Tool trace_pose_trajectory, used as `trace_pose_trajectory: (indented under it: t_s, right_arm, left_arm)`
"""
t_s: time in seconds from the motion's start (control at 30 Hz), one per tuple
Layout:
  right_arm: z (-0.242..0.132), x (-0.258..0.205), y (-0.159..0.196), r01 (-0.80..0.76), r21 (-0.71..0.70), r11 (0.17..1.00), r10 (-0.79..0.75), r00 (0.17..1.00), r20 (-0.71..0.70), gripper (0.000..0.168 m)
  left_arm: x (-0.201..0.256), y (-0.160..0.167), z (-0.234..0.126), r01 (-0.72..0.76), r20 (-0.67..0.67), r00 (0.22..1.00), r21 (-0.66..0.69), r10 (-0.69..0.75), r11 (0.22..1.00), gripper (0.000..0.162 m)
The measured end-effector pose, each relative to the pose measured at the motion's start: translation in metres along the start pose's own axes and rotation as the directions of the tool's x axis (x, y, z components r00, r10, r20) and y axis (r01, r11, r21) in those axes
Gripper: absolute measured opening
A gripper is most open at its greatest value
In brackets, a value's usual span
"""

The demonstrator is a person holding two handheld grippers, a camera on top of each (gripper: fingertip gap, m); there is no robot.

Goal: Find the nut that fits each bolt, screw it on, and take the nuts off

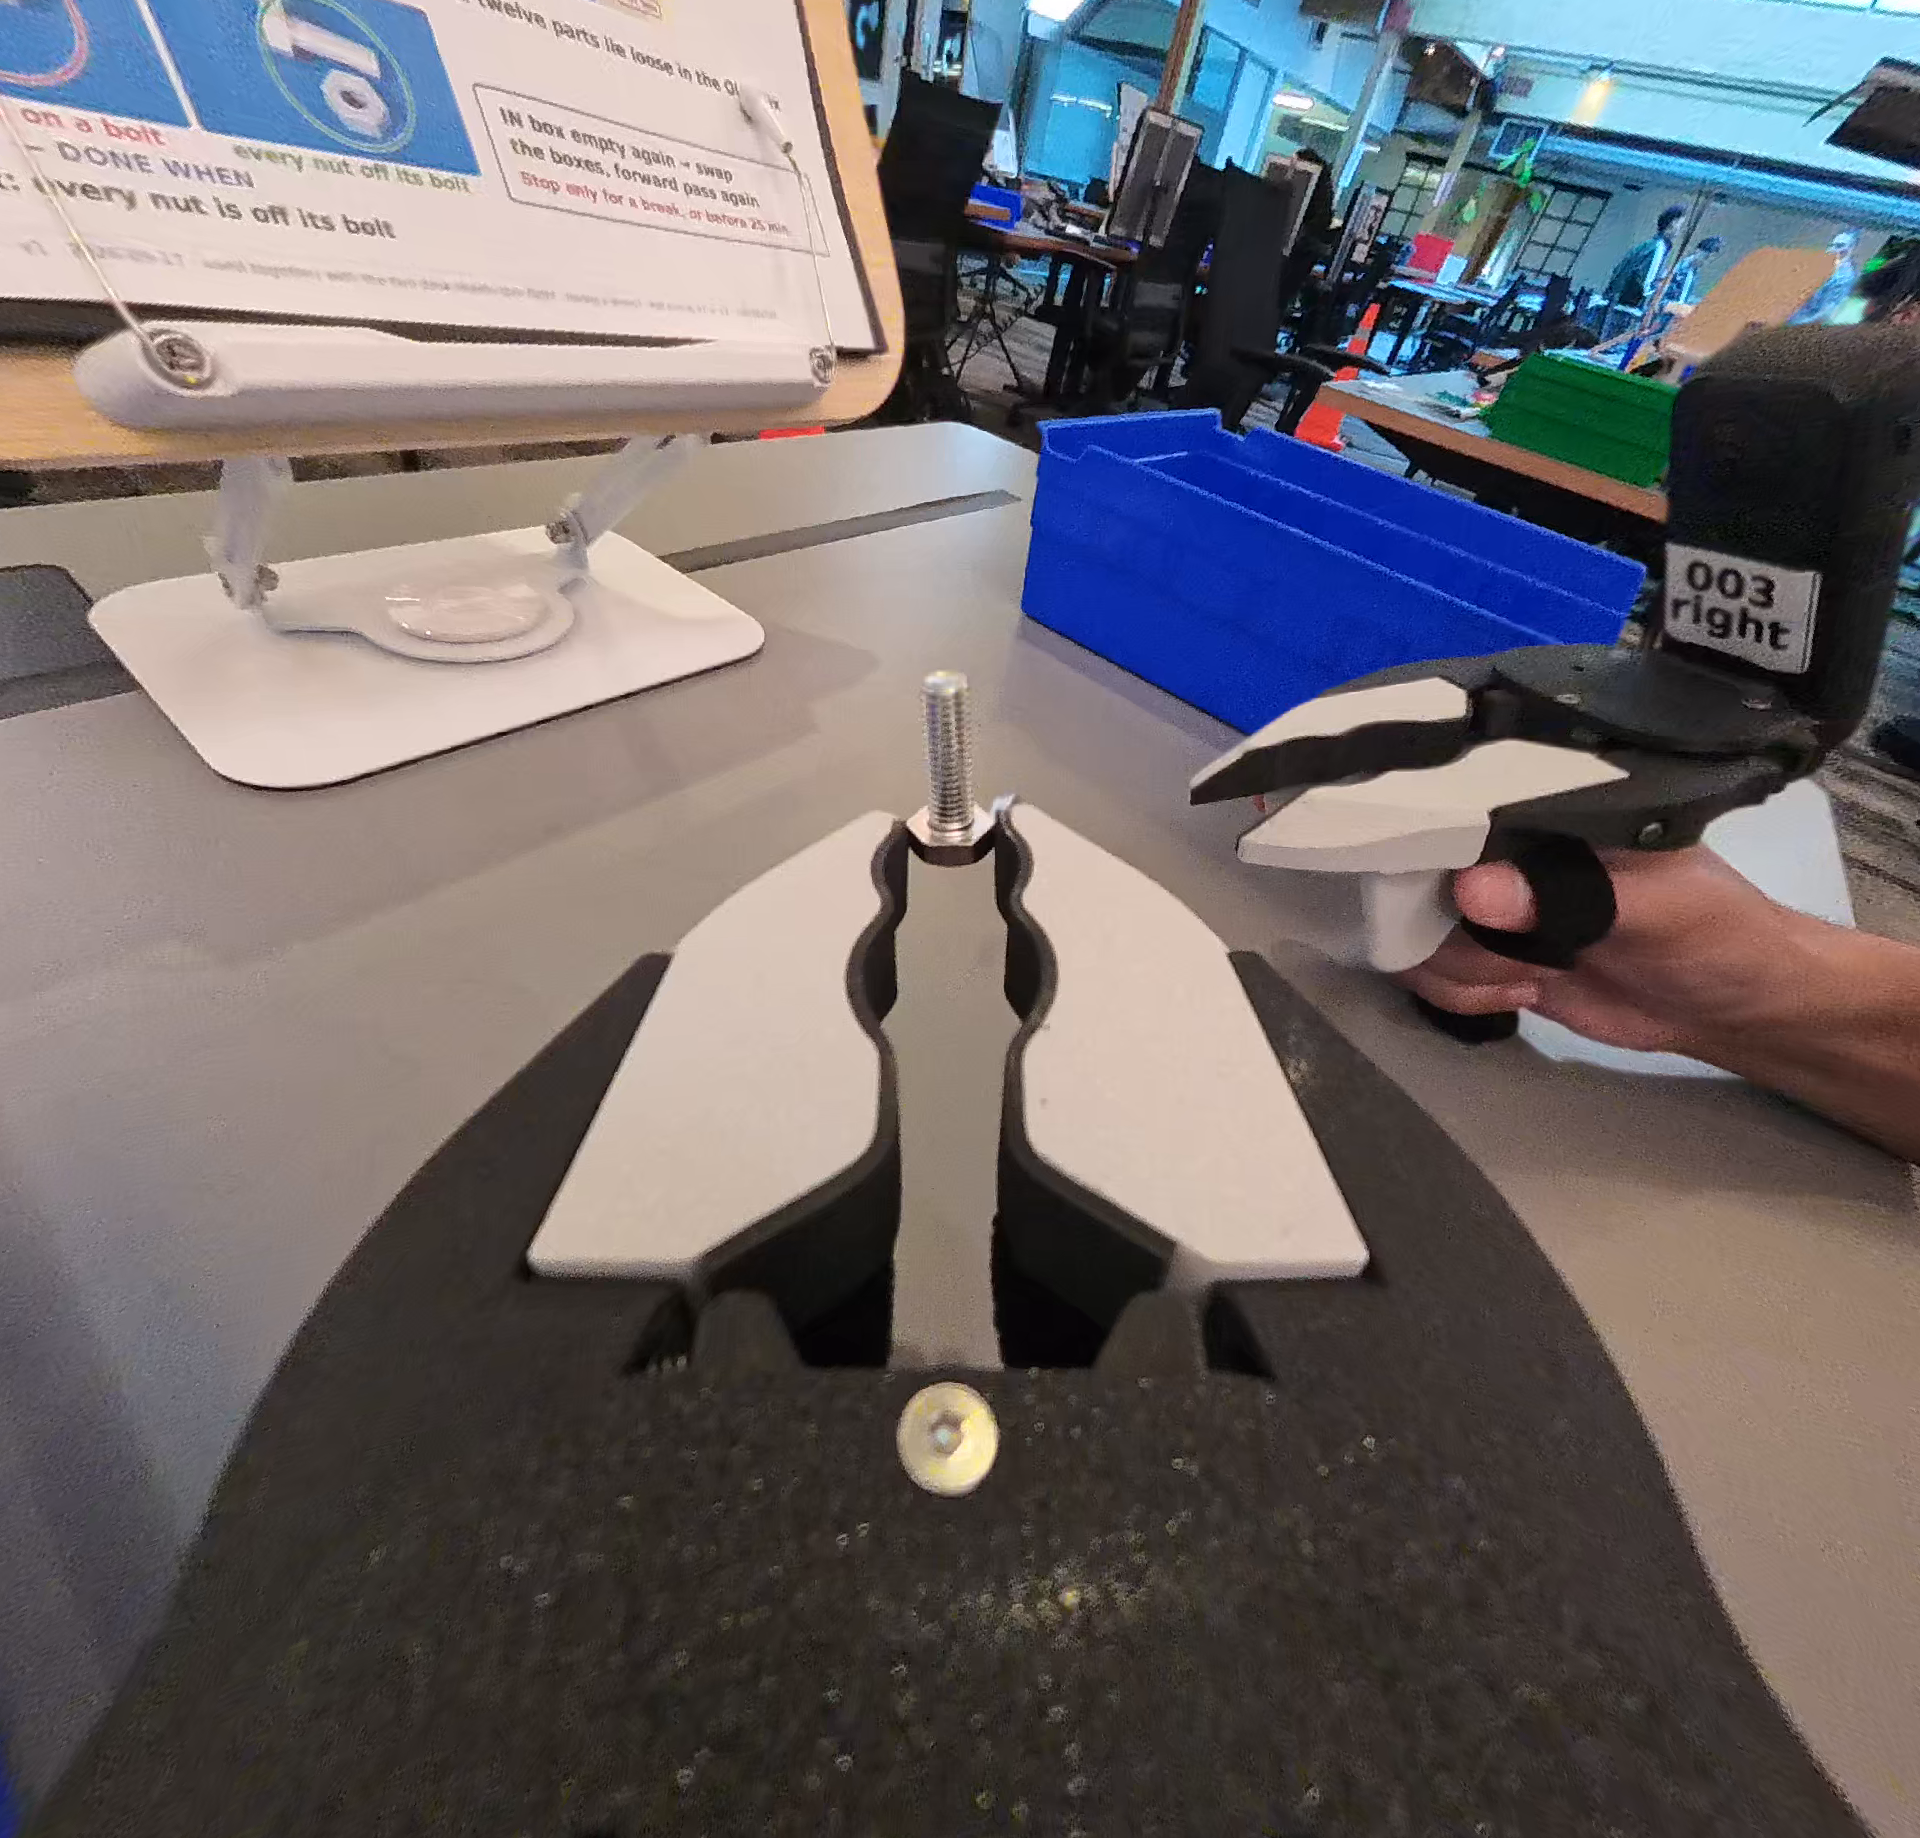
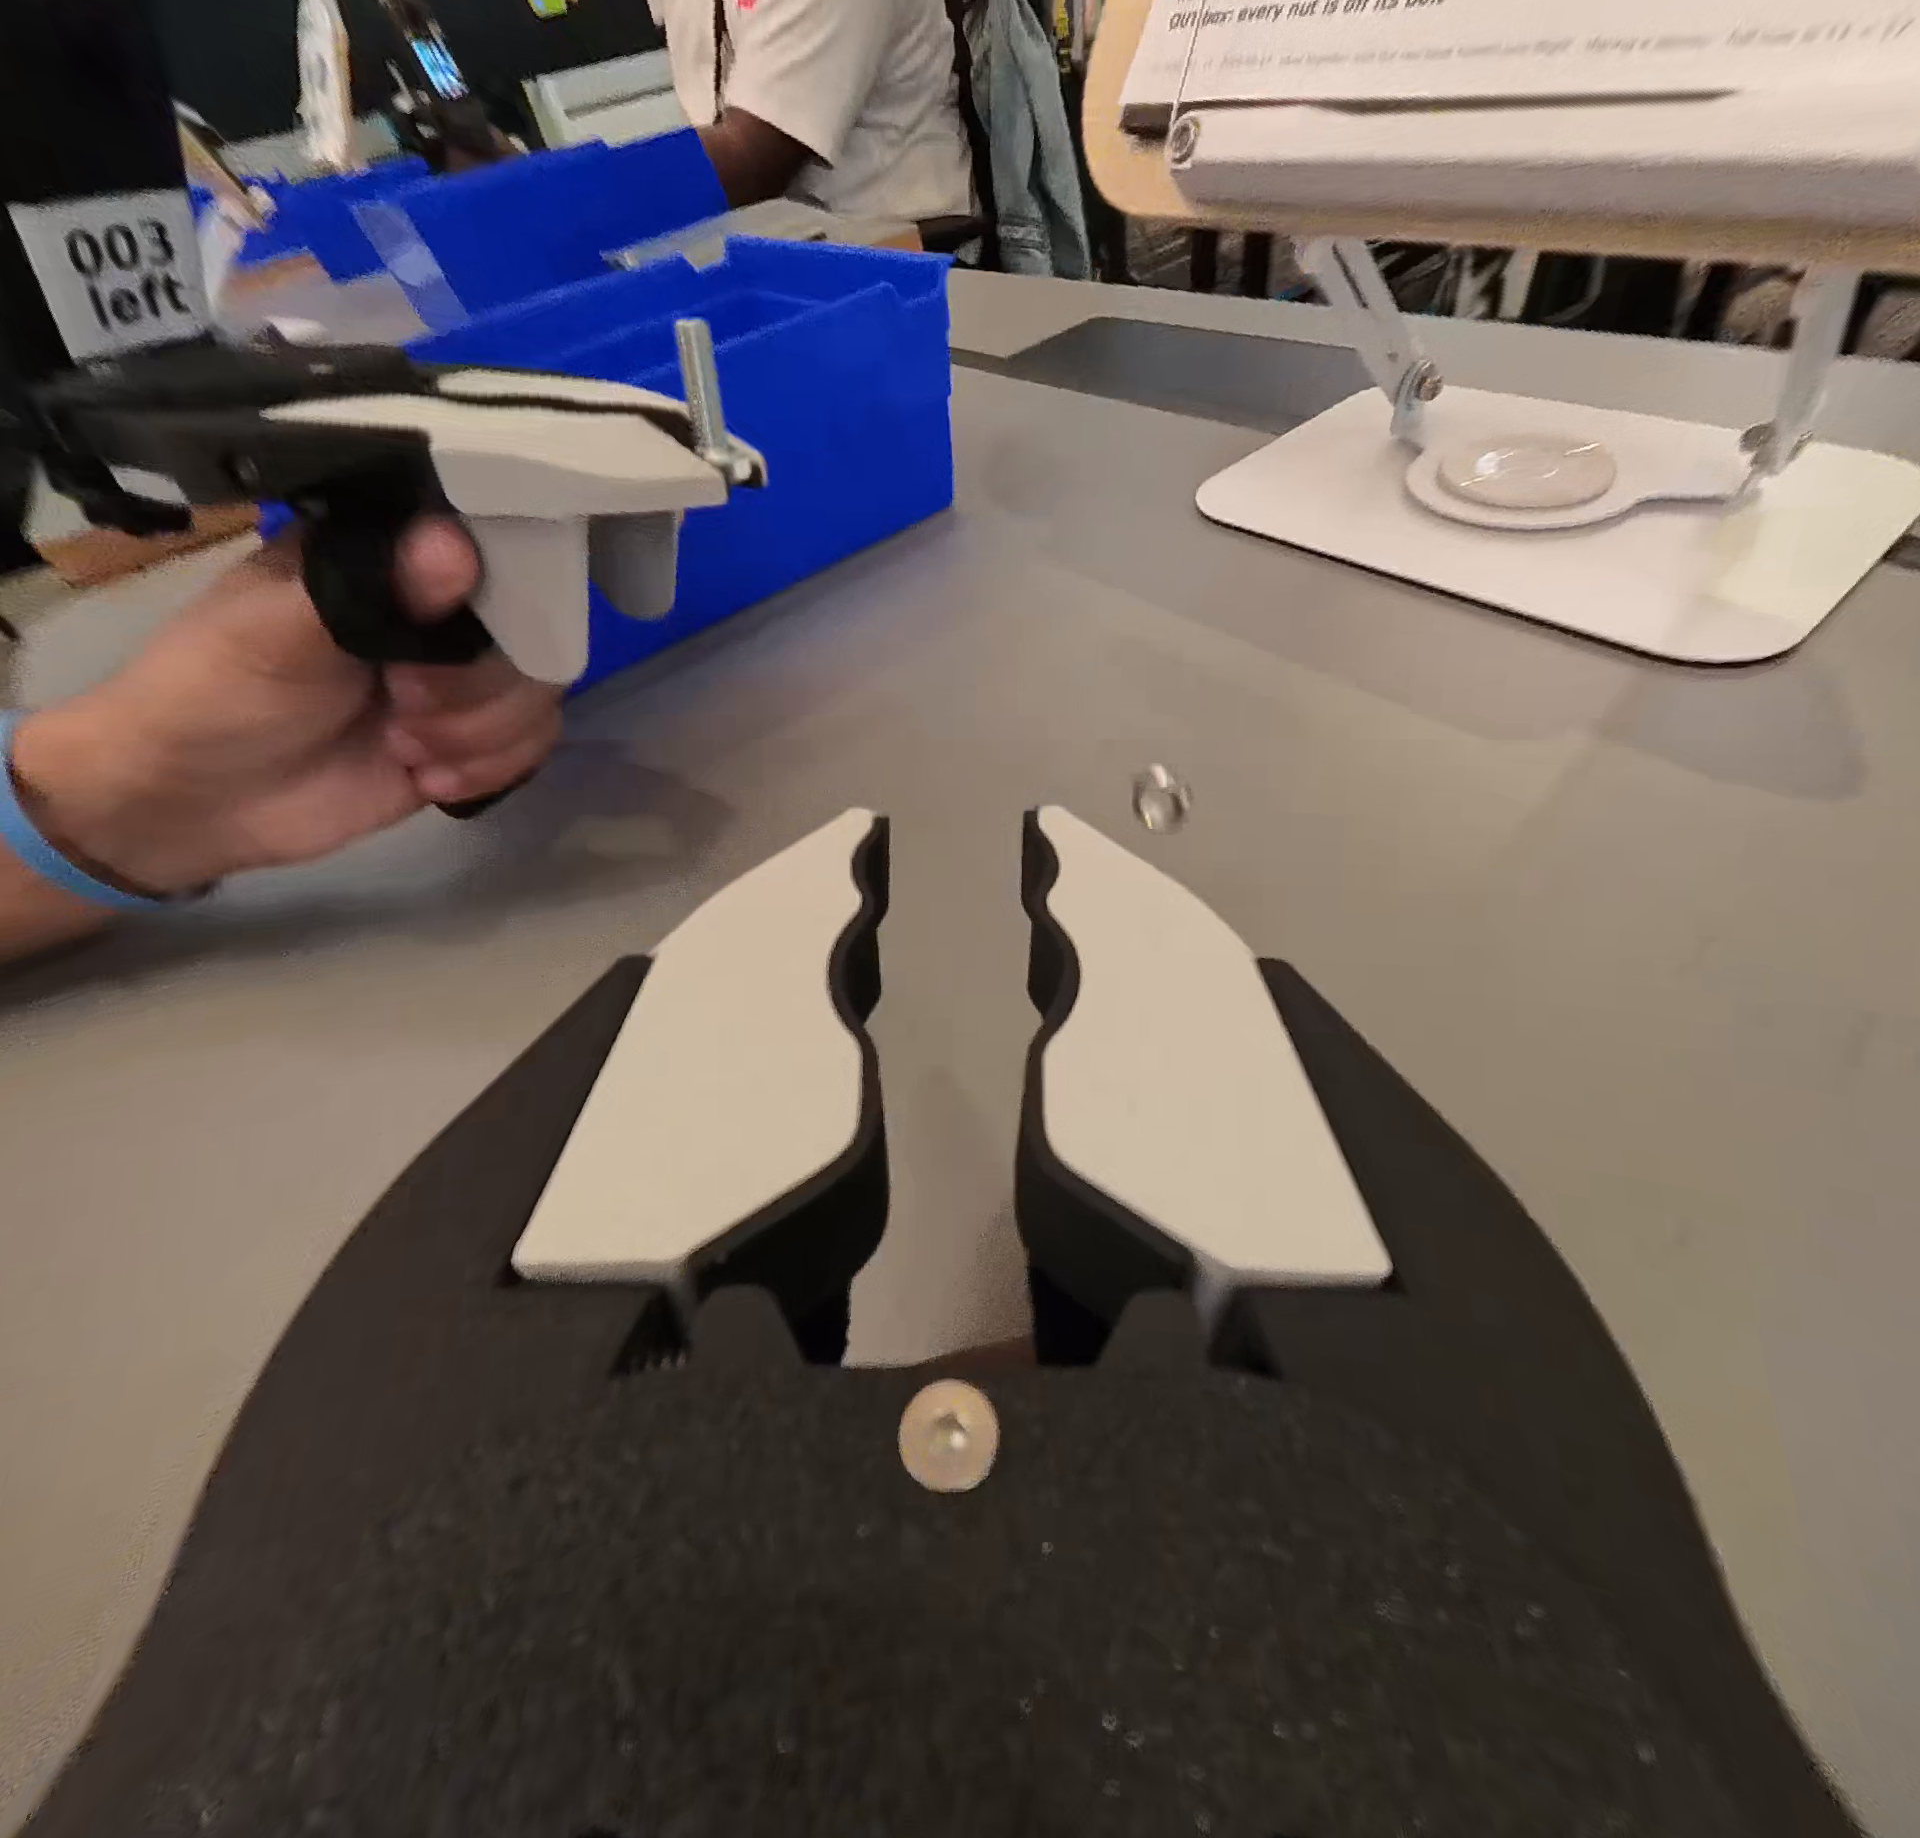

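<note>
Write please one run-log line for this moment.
left gripper: shut on bolt, upright | right gripper: open, empty | nut: loose on table, ahead of right gripper | step: nut not yet picked

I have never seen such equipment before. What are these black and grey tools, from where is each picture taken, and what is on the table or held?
These are two hand-held grippers, not a robot arm: a person squeezes one in each hand. Each carries a camera looking forward along its two fingers.

The left wrist view shows the left gripper from its own camera. It is shut on the head of a bolt, which stands upright with its thread pointing up. The right gripper appears at the side.

The right wrist view looks along the right gripper, which is open and holds nothing. Just beyond its fingers, a small nut lies on the grey table.

Also on the table are blue bins and a white stand holding an instruction sheet.
</note>
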State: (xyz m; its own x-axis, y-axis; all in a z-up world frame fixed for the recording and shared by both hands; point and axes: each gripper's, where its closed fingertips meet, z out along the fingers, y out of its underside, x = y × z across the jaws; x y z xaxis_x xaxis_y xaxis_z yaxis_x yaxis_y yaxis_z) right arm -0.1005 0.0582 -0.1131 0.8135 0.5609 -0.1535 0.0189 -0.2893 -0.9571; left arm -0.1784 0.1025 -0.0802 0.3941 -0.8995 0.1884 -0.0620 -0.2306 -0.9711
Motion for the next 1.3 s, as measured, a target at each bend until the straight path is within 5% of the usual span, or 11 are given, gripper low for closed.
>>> trace_pose_trajectory:
  t_s: [0.2,0.33,0.53,0.7,0.87,0.93,1.3]
  right_arm:
    - [-0.008,0.028,0.011,0.039,-0.102,0.994,-0.054,0.987,-0.150,0.024]
    - [-0.015,0.028,0.011,0.000,-0.199,0.980,-0.029,0.989,-0.143,0.026]
    - [-0.051,0.046,-0.062,0.157,-0.417,0.895,-0.247,0.954,-0.172,0.028]
    - [-0.048,0.083,-0.053,0.321,-0.712,0.625,-0.435,0.900,0.023,0.028]
    - [-0.080,0.111,0.008,0.329,-0.935,0.132,-0.472,0.850,0.233,0.030]
    - [-0.089,0.107,0.031,0.332,-0.943,0.014,-0.421,0.858,0.295,0.028]
    - [-0.087,0.098,0.082,0.305,-0.950,-0.064,-0.335,0.890,0.308,0.026]
  left_arm:
    - [-0.004,0.011,0.009,0.113,-0.050,0.992,-0.005,-0.114,0.994,0.015]
    - [0.005,0.012,0.014,0.064,-0.072,0.995,-0.021,-0.065,0.998,0.015]
    - [0.020,0.015,0.015,-0.119,-0.063,0.991,-0.041,0.116,0.992,0.015]
    - [0.029,0.017,0.014,-0.124,-0.092,0.989,-0.050,0.119,0.991,0.015]
    - [0.027,0.019,0.015,-0.112,-0.098,0.990,-0.065,0.105,0.992,0.015]
    - [0.029,0.019,0.016,-0.096,-0.112,0.990,-0.068,0.088,0.993,0.015]
    - [0.043,0.024,0.018,-0.173,-0.141,0.977,-0.084,0.160,0.981,0.015]
